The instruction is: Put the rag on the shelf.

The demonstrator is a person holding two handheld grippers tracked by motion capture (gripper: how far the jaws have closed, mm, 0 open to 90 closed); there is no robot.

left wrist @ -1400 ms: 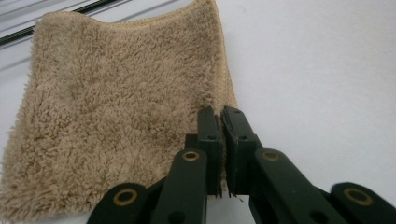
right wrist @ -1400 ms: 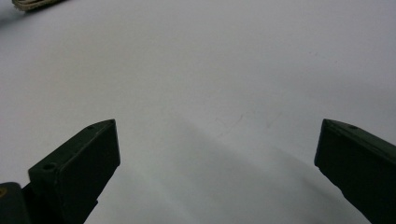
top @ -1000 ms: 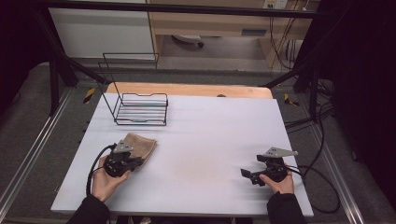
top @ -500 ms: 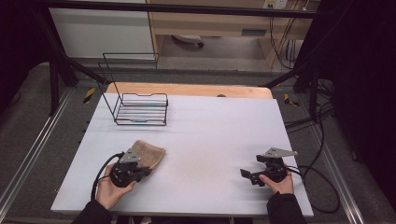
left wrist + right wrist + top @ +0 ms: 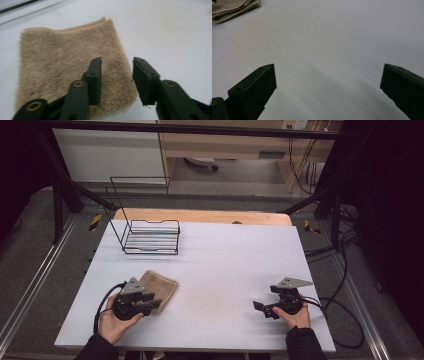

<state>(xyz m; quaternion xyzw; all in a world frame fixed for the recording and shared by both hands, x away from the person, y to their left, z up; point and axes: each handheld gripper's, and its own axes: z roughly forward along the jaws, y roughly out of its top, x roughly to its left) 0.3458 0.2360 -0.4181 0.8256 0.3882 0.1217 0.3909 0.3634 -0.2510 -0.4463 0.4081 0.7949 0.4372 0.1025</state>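
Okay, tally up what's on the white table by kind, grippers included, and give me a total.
Folded tan towel: 1
Black wire rack: 1
Handheld grippers: 2, left gripper open over the towel's edge, its jaws having just been opening, and right gripper open above bare table
Total: 4

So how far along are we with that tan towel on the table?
Done: the tan towel lies folded flat on the white table, and the left hand-held gripper has just been opening, its jaws apart over the towel's edge, pressing nothing. In hand: nothing; the right hand-held gripper sits open over bare table. Possibly left: moving the towel to the wire rack.
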